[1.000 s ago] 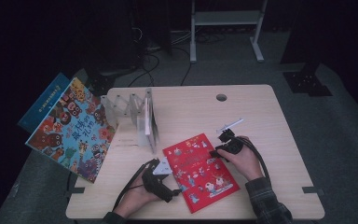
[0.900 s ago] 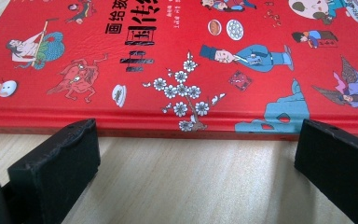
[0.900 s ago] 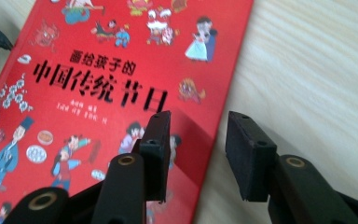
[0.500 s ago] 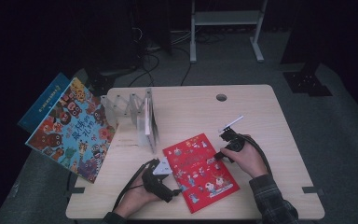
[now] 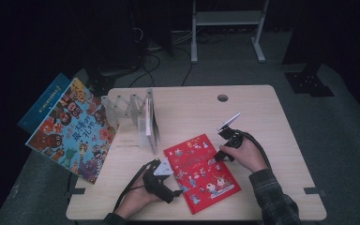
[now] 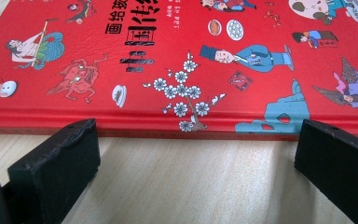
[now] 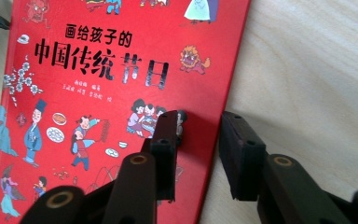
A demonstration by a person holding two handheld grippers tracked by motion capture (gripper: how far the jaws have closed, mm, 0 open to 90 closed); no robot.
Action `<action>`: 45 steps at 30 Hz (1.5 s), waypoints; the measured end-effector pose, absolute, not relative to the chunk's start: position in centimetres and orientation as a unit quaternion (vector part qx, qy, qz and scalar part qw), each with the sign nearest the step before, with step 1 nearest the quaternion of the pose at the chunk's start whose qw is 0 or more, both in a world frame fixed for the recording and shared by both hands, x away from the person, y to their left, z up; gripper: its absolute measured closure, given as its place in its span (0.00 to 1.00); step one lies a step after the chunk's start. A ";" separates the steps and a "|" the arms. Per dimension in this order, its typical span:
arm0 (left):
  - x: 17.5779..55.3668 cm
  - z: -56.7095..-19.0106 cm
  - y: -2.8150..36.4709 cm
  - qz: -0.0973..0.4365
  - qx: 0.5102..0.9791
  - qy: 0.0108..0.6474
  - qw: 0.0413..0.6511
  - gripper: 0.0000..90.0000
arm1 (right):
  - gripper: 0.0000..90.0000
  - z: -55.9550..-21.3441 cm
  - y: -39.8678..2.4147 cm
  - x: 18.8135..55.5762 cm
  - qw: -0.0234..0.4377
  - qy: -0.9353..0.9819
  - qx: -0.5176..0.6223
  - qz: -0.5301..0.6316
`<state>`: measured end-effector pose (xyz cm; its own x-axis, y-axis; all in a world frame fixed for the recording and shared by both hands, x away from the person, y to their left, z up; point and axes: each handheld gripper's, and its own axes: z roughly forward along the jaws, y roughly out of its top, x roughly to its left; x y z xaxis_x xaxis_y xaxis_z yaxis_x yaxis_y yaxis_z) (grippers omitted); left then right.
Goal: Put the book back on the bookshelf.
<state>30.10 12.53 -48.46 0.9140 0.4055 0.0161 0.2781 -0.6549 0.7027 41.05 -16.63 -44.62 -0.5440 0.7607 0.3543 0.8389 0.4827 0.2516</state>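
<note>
Worktop (image 5: 262,117): pale wood-grain board with rounded corners and a round cable hole (image 5: 222,98) near the far edge, centre. Surface is dry and unmarked in the gripper views. Room around it is dark; grey floor, cables (image 5: 161,51) on the floor behind the far edge, and a light metal frame (image 5: 227,26) standing further back.

Red book (image 5: 200,171) lies flat, cover up, near the near edge, about centre and skewed to that edge. Clear rack (image 5: 131,117) stands at the left half of the worktop. Large picture book (image 5: 70,129) overhangs the left edge, tilted, with a blue book (image 5: 40,105) behind it.

Left hand-held gripper (image 6: 196,149) sits low on the worktop at the red book's left edge; jaws spread wide, one to each side of a stretch of that edge, gripping nothing. Contact with the book cannot be confirmed.

Right hand-held gripper (image 7: 198,140) is at the book's right edge, jaws partly apart and just reopening slightly; one jaw is over the cover, the other over bare wood, with the edge between them. Pads are not seen pressing on it.
</note>
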 end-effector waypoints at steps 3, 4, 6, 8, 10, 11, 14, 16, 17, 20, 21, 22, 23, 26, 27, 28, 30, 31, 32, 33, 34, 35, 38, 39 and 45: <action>30.1 -48.4 12.5 0.086 0.906 0.187 0.369 0.00 | 0.69 -44.8 -16.5 41.1 0.105 -0.855 -0.467 -0.201; 30.1 -48.4 12.5 0.086 0.906 0.187 0.370 0.00 | 0.69 -44.8 -16.5 41.1 0.106 -0.854 -0.468 -0.201; 30.2 -48.5 12.5 0.086 0.906 0.186 0.370 0.00 | 0.69 -44.8 -16.5 41.1 0.105 -0.855 -0.467 -0.200; 30.2 -48.5 12.6 0.086 0.906 0.186 0.370 0.00 | 0.70 -44.7 -16.5 41.1 0.104 -0.855 -0.467 -0.199; 30.3 -48.5 12.6 0.086 0.906 0.186 0.370 0.00 | 0.70 -44.7 -16.5 41.1 0.103 -0.856 -0.466 -0.199; 30.3 -48.5 12.7 0.085 0.906 0.185 0.370 0.00 | 0.71 -44.7 -16.5 41.1 0.104 -0.855 -0.467 -0.199; 30.3 -48.4 12.8 0.084 0.907 0.184 0.370 0.00 | 0.73 -44.7 -16.7 41.1 0.109 -0.854 -0.465 -0.204; 30.3 -48.4 12.9 0.084 0.907 0.184 0.370 0.00 | 0.74 -44.5 -16.8 41.1 0.110 -0.854 -0.464 -0.210; 30.3 -48.4 12.9 0.084 0.907 0.184 0.370 0.00 | 0.75 -44.4 -16.8 41.1 0.111 -0.853 -0.462 -0.215; 30.3 -48.4 13.0 0.084 0.907 0.183 0.371 0.00 | 0.77 -43.6 -17.3 40.9 0.116 -0.847 -0.461 -0.237; 30.4 -48.4 13.0 0.084 0.907 0.183 0.371 0.00 | 0.77 -43.5 -17.4 40.9 0.116 -0.847 -0.458 -0.243; 30.4 -48.4 13.0 0.084 0.907 0.183 0.370 0.00 | 0.78 -43.2 -17.5 40.8 0.118 -0.845 -0.459 -0.248; 30.4 -48.4 13.0 0.084 0.907 0.183 0.370 0.00 | 0.78 -42.9 -17.5 40.7 0.115 -0.847 -0.454 -0.251; 30.4 -48.4 13.0 0.085 0.907 0.183 0.371 0.00 | 0.78 -42.0 -17.5 40.5 0.113 -0.846 -0.448 -0.265; 30.4 -48.5 13.0 0.085 0.906 0.183 0.371 0.00 | 0.78 -41.6 -17.6 40.4 0.113 -0.846 -0.444 -0.273; 30.4 -48.5 13.0 0.086 0.906 0.183 0.371 0.00 | 0.78 -41.2 -17.6 40.4 0.116 -0.844 -0.442 -0.279; 30.4 -48.5 13.0 0.086 0.906 0.183 0.371 0.00 | 0.78 -40.3 -17.5 40.3 0.117 -0.847 -0.430 -0.291; 30.4 -48.5 13.0 0.087 0.906 0.183 0.371 0.00 | 0.78 -39.9 -17.4 40.2 0.118 -0.848 -0.426 -0.293; 30.4 -48.5 13.0 0.086 0.905 0.185 0.373 0.00 | 0.77 -39.6 -17.2 40.2 0.118 -0.849 -0.423 -0.293; 30.4 -48.5 13.0 0.086 0.905 0.185 0.373 0.00 | 0.76 -39.4 -17.0 40.2 0.118 -0.851 -0.418 -0.296; 30.4 -48.5 13.0 0.086 0.905 0.184 0.373 0.00 | 0.76 -39.2 -16.8 40.2 0.123 -0.850 -0.415 -0.299; 30.4 -48.5 13.0 0.086 0.905 0.184 0.373 0.00 | 0.76 -39.0 -16.6 40.2 0.132 -0.850 -0.412 -0.302; 30.4 -48.5 13.0 0.086 0.905 0.185 0.373 0.00 | 0.75 -38.9 -15.7 40.1 0.144 -0.852 -0.404 -0.301; 30.4 -48.5 13.0 0.087 0.906 0.183 0.371 0.00 | 0.74 -38.9 -15.5 40.2 0.145 -0.853 -0.404 -0.296; 30.4 -48.5 13.1 0.087 0.904 0.186 0.374 0.00 | 0.77 -38.8 -15.1 40.3 0.169 -0.849 -0.410 -0.288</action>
<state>30.40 13.05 -48.49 0.9156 0.4018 0.0176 0.2721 -0.6510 0.7086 40.30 -15.11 -38.78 -0.6065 0.5993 0.5225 0.7936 0.4972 0.3508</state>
